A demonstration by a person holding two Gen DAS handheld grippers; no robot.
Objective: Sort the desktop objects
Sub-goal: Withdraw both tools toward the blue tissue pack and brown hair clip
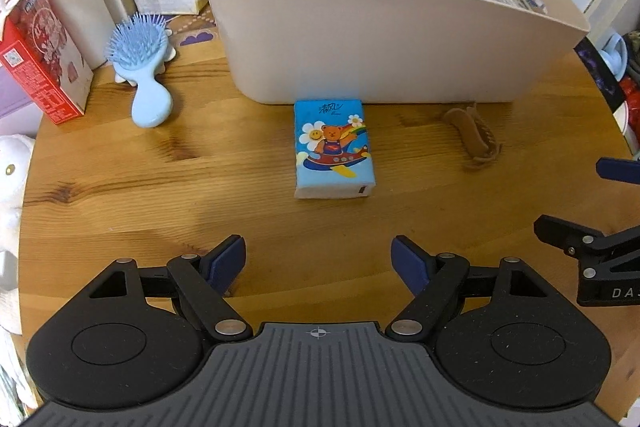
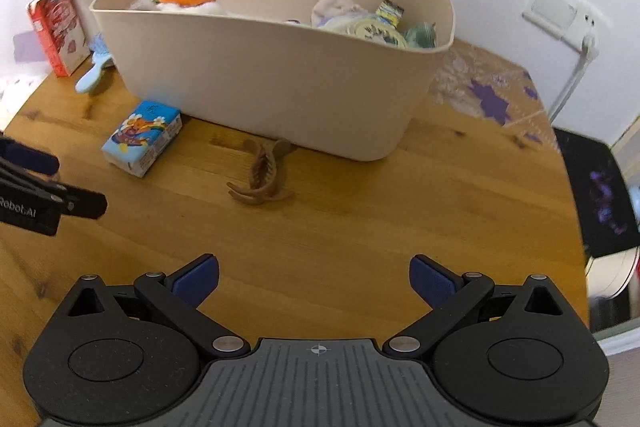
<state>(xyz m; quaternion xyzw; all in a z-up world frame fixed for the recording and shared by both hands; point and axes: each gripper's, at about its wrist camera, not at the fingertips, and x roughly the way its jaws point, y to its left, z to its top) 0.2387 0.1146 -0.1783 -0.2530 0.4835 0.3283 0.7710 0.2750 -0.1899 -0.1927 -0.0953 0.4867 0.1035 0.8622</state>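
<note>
Red carton (image 1: pixel 40 67), blue hairbrush (image 1: pixel 140 75) seen far left on table (image 1: pixel 160 187). Tissue pack (image 1: pixel 332 151) lay before beige bin (image 1: pixel 380 39); brown hair claw (image 1: pixel 476 139) rightward. Left gripper (image 1: pixel 319 259), right gripper (image 2: pixel 314 281) held wide apart, empty.

- White wall socket (image 2: pixel 560 9) with a plugged-in cable, behind the wooden tabletop (image 1: pixel 160 187).
- White plush toy (image 1: pixel 10 163) at the table's left edge.
- Dark mat (image 2: pixel 600 195) off the right side.
</note>
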